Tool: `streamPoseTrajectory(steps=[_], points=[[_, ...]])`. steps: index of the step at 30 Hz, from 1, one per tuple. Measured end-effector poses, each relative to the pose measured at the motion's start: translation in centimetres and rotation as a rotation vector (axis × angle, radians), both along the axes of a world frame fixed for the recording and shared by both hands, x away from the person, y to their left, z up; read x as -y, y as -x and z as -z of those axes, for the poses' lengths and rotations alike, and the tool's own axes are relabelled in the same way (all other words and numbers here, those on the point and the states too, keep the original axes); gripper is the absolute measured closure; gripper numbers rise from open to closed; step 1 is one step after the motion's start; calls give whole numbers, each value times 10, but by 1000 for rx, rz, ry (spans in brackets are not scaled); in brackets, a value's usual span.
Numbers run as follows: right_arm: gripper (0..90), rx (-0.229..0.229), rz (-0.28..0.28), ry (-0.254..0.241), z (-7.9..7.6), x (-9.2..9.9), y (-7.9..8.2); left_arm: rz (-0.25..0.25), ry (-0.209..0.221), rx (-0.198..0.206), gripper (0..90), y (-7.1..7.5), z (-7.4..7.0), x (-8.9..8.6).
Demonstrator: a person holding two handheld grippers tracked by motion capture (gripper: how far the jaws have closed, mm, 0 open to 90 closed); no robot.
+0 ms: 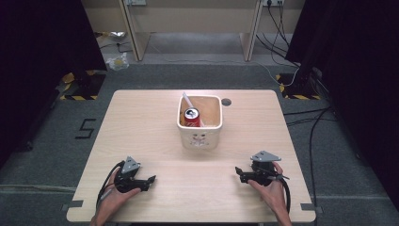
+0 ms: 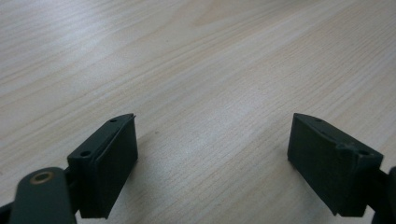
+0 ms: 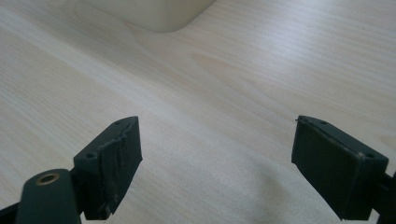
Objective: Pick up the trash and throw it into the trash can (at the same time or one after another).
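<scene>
At seven o'clock on the pale wood worktop (image 1: pixel 141 122), the left gripper (image 1: pixel 151 179) rests with jaws spread wide and empty — apparently parked at the ready. Dead centre, a cream tub (image 1: pixel 200 139) holds a red can (image 1: pixel 191 116) and a white straw-like piece (image 1: pixel 187 100). At five o'clock the right gripper (image 1: pixel 239 172) mirrors it, agape, holding nothing. Grey carpet (image 1: pixel 42 141), cables and hazard tape ring the scene.
</scene>
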State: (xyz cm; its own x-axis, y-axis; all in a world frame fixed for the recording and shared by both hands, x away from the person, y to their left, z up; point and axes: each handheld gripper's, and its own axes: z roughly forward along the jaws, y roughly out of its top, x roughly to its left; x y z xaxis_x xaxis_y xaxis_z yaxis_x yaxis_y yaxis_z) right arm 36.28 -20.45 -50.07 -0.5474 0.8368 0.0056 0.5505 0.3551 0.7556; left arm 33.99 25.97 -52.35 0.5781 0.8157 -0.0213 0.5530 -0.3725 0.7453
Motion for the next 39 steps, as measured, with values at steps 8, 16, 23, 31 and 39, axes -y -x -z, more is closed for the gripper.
streamPoseTrajectory(steps=[8,16,23,31,39], points=[[163,-7,9,19,6,2,6,-1,1,0,152,0,0,0],[158,-20,14,35,11,3,11,0,0,0,152,0,0,0],[152,-31,12,39,16,2,12,0,0,0,152,0,0,0],[144,-32,13,47,16,1,12,0,0,0,152,0,0,0],[144,-31,13,48,16,1,12,0,1,0,152,0,0,0]])
